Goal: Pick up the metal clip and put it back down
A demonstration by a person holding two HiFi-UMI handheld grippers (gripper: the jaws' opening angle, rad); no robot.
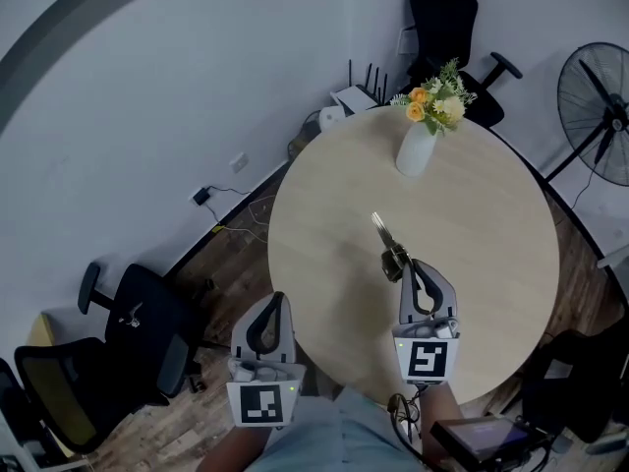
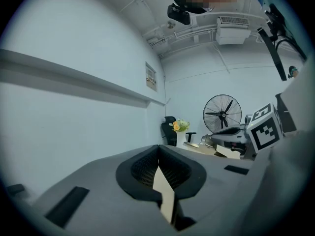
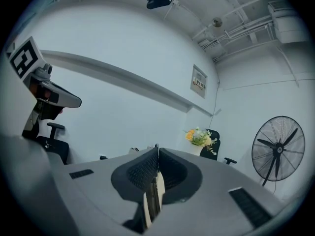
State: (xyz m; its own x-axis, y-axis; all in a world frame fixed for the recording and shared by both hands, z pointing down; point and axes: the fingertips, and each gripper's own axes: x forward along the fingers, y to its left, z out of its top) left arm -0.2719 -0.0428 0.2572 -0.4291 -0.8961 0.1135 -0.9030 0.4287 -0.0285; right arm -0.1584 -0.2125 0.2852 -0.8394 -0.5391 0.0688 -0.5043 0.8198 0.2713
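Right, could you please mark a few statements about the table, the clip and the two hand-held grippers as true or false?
1. The clip is at the tips of the right hand-held gripper. True.
2. The vase of flowers stands on the floor. False: it stands on the table.
3. The jaws of the left hand-held gripper stand wide apart. False: they are together.
4. A fan stands beside the table. True.

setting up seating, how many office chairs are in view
3: one office chair beyond the flower vase, a second chair and third chair left of the table; a dark shape lower right may be another.
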